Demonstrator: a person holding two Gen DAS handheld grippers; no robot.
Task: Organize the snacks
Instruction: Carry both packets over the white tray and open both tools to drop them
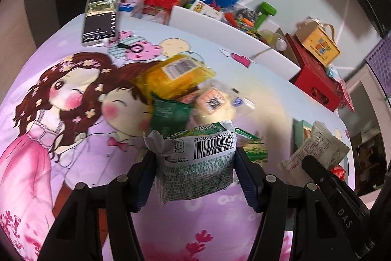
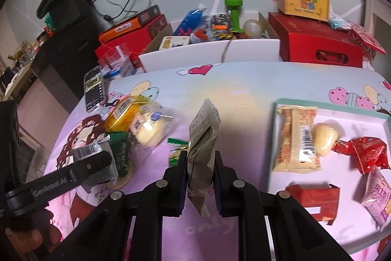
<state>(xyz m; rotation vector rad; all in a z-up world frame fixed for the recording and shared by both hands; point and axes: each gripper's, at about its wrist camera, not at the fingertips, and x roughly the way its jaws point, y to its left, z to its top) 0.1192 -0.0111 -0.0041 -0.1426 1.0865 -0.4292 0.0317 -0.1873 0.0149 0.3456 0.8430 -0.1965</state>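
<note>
My left gripper (image 1: 194,159) is shut on a green-and-white snack packet (image 1: 199,170) with a barcode, held above the cartoon-print tablecloth. In the right wrist view this gripper (image 2: 97,160) shows at the left. My right gripper (image 2: 200,159) is shut on a grey-beige packet (image 2: 204,136) that stands on edge between its pads. A loose pile lies beyond: a yellow packet (image 1: 176,72), a dark green packet (image 1: 168,114) and a wrapped pale bun (image 2: 149,131). At the right, a teal-rimmed tray (image 2: 330,103) holds a beige wafer packet (image 2: 298,138), a jelly cup (image 2: 325,141) and red packets (image 2: 366,153).
A phone (image 1: 100,16) lies at the far left of the table. Behind the table stand a white box of toys (image 2: 210,53), red boxes (image 2: 317,45) and a small yellow case (image 2: 303,1). A small green wrapper (image 2: 177,146) lies ahead of my right gripper.
</note>
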